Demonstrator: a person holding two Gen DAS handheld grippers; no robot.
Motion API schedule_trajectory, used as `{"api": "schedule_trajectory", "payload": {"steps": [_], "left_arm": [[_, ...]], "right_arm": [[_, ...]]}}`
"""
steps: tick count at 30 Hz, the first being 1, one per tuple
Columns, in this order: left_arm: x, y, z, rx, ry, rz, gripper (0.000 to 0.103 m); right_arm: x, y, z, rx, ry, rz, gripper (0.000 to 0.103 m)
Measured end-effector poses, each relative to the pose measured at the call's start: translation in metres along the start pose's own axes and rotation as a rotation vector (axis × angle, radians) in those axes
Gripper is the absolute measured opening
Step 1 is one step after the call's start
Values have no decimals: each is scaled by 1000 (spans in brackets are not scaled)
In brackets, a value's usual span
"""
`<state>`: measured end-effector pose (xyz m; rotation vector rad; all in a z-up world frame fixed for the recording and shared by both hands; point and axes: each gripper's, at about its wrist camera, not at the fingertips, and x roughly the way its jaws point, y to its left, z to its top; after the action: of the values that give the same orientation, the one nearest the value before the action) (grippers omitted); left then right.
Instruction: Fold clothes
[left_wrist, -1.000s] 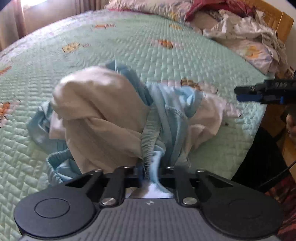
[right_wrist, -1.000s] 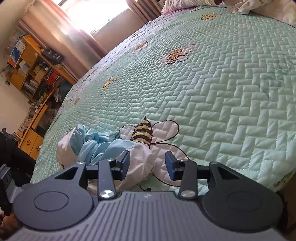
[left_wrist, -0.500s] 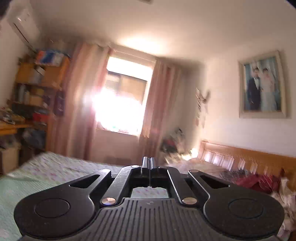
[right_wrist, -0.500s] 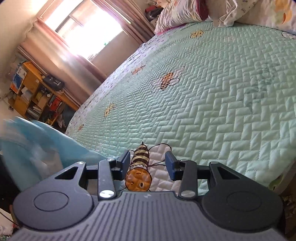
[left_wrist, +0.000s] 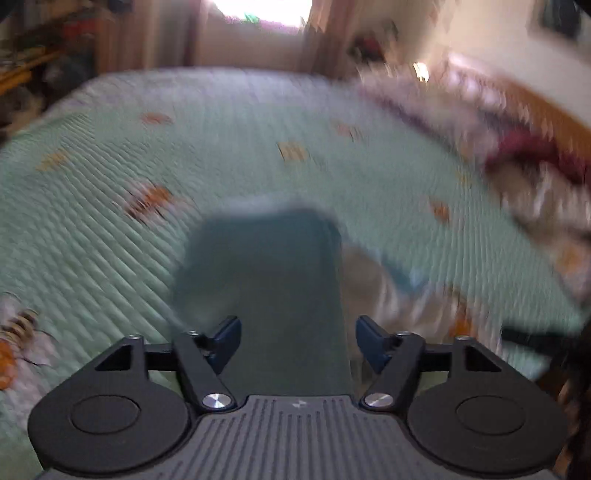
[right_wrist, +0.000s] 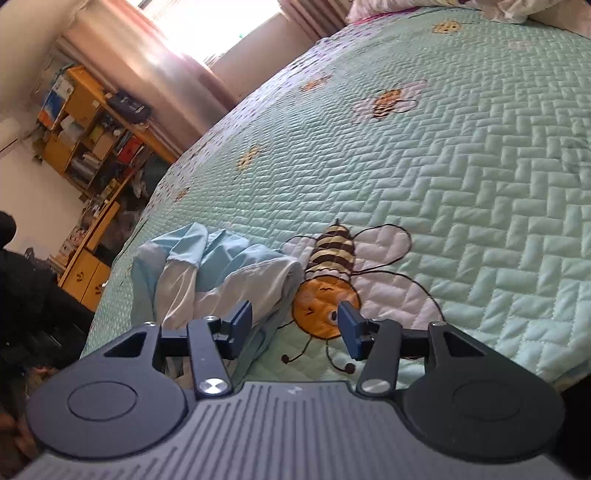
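Garment (right_wrist: 221, 273) crumpled on bed (right_wrist: 480, 166) near its edge, just left of right claw (right_wrist: 295, 328); right nearer; both claws opening, nothing gripped; left claw (left_wrist: 297, 343) over blurred dark cloth.

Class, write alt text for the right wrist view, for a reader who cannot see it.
A crumpled light blue and white garment lies near the edge of a bed with a mint green quilt, beside an embroidered bee. The right gripper hovers low over the bee, its jaws opening with nothing between them. A sunlit window and wooden shelves stand behind.
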<state>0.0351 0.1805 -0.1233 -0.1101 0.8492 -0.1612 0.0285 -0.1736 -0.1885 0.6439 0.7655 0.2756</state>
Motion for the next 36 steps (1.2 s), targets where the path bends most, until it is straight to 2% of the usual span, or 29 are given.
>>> {"api": "schedule_trajectory", "payload": {"steps": [4, 7, 11, 12, 13, 16, 19, 23, 26, 28, 31, 36], "left_arm": [[34, -33, -2, 146, 16, 70, 80], [50, -49, 6, 165, 0, 86, 88], [70, -47, 14, 137, 20, 162, 86], [75, -42, 14, 110, 32, 154, 74], [79, -37, 15, 79, 44, 139, 50], [81, -23, 17, 14, 47, 101, 17], [51, -25, 25, 4, -54, 93, 10], [-29, -15, 55, -87, -304, 61, 4], [-94, 1, 74, -141, -513, 112, 1], [-126, 15, 73, -164, -587, 162, 1], [-139, 36, 60, -197, -561, 239, 1], [-113, 75, 20, -328, -401, 269, 2]], "right_arm": [[0, -2, -3, 16, 7, -10, 54], [1, -2, -4, 11, 10, -13, 55], [4, -8, -4, 28, 16, -13, 55], [5, -10, -4, 35, 18, -13, 55], [6, -12, -5, 38, 20, -14, 55], [9, -15, -6, 43, 24, -19, 55], [10, -16, -8, 41, 20, -24, 55], [11, -13, -8, 21, 18, -29, 55], [13, -10, -7, 9, 18, -28, 55], [14, -6, -8, -4, 22, -19, 55], [23, 3, -9, -33, 53, -5, 55], [42, 22, -6, -135, 91, -20, 56]]}}
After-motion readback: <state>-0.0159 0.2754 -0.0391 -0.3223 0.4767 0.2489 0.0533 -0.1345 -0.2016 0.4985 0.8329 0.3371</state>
